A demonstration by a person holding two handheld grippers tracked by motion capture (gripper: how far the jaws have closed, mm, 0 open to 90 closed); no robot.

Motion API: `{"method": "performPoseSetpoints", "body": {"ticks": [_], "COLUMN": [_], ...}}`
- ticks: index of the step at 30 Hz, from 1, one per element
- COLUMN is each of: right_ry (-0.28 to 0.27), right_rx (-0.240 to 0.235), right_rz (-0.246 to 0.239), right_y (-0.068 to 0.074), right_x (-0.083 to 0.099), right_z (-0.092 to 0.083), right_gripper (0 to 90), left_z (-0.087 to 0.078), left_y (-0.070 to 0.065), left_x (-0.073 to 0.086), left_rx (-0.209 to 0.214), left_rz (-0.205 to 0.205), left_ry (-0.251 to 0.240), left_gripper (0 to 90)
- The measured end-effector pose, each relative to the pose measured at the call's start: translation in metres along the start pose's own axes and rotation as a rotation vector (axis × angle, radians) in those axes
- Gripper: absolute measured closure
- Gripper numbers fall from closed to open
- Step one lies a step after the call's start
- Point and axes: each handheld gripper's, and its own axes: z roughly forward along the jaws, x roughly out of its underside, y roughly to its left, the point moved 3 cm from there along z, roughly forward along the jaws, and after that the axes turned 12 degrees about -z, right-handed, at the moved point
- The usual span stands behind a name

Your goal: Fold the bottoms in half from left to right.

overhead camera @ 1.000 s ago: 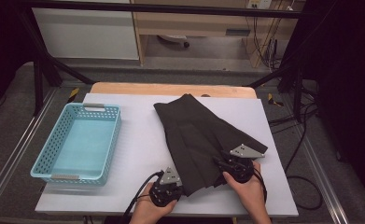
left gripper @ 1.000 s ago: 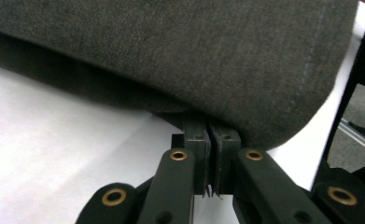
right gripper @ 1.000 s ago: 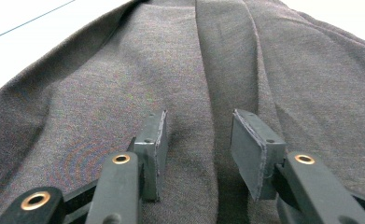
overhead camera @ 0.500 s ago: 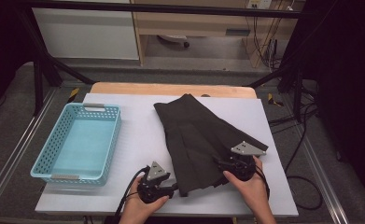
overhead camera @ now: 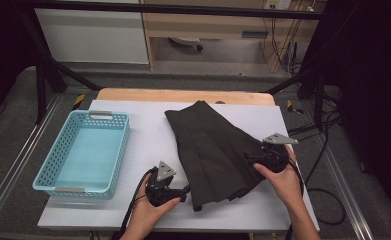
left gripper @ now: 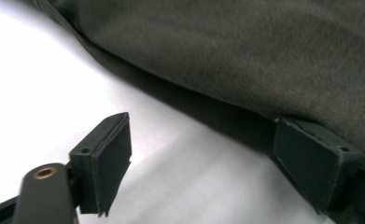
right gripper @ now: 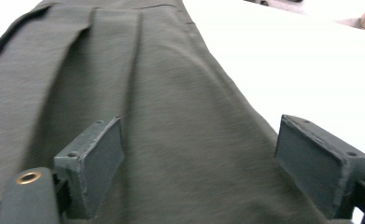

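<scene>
High view: the folded dark skirt (overhead camera: 218, 152) lies centre-right of the frame; left gripper (overhead camera: 183, 190) and right gripper (overhead camera: 250, 159), jaws just opened, have released it. Next likely regrasp or fold again.

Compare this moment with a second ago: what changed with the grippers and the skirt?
Both grippers let go of the dark pleated skirt: jaws have just been opening. The left gripper drew off leftward; the right gripper shifted right to the skirt's edge. Skirt and blue basket stayed put.
</scene>
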Motion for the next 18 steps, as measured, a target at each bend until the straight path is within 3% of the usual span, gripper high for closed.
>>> {"method": "performPoseSetpoints", "body": {"ticks": [9,18], "right_ry": [0.097,0.176], "right_rx": [0.002,-0.046], "right_rz": [0.036,0.057], "right_y": [-0.029,-0.030], "right_x": [0.013,0.035], "right_z": [0.021,0.039], "right_gripper": [14.9,13.8], "left_z": [-0.004,-0.008], "left_y": [-0.002,-0.003], "left_x": [-0.013,-0.018], "left_rx": [-0.002,0.013], "left_rz": [-0.010,-0.039], "left_ry": [-0.017,-0.048], "left_gripper": [14.7,14.1]}}
